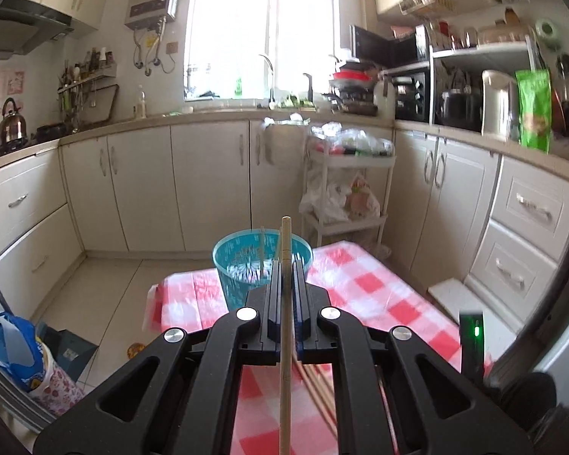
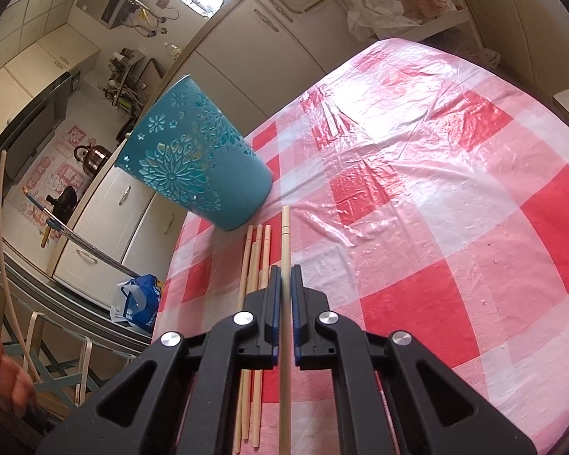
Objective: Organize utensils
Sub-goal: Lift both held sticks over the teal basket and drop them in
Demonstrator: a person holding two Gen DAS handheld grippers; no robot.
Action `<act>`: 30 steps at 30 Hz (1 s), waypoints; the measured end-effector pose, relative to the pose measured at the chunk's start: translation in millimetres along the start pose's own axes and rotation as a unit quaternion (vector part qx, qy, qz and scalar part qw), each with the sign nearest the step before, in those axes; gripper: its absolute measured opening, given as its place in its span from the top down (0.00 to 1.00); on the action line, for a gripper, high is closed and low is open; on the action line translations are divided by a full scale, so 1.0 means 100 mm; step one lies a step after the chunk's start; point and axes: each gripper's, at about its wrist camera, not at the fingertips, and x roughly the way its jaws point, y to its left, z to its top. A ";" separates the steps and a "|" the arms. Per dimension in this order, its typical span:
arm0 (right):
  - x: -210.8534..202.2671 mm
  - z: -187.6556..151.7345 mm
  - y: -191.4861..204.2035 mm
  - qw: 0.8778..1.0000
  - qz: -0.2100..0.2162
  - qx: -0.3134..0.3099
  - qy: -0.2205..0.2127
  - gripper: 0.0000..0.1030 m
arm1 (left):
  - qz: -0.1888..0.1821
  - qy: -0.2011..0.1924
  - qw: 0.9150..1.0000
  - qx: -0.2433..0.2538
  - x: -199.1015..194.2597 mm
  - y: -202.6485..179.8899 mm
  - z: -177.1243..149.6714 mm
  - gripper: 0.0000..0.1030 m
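Left claw (image 1: 284,265): narrow; my pads clamp one wooden chopstick (image 1: 285,341), which runs lengthwise between them and sticks out past the tips toward 12 o'clock.
Right claw (image 2: 284,271): narrow; my pads clamp a second chopstick (image 2: 285,250) in the same lengthwise way, tip toward 12 o'clock, over the table (image 2: 436,227).
Teal cup (image 1: 242,265): upright on the table, directly ahead of my left claw at 12 o'clock; a thin stick stands inside it. In the right wrist view the same cup (image 2: 193,159) sits at 11 o'clock near the table's edge.
Loose chopsticks (image 2: 256,258): several lie flat side by side on the table, just beside my right claw at 10 o'clock, their far ends near the cup's base. In the left wrist view, some (image 1: 318,390) show under my left claw.
Table cover: red and white check under clear plastic film.
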 end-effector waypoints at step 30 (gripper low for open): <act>0.22 0.10 0.02 1.000 0.016 0.016 0.020 0.94 | 0.031 -0.087 0.982 -0.164 2.08 0.76 0.97 0.95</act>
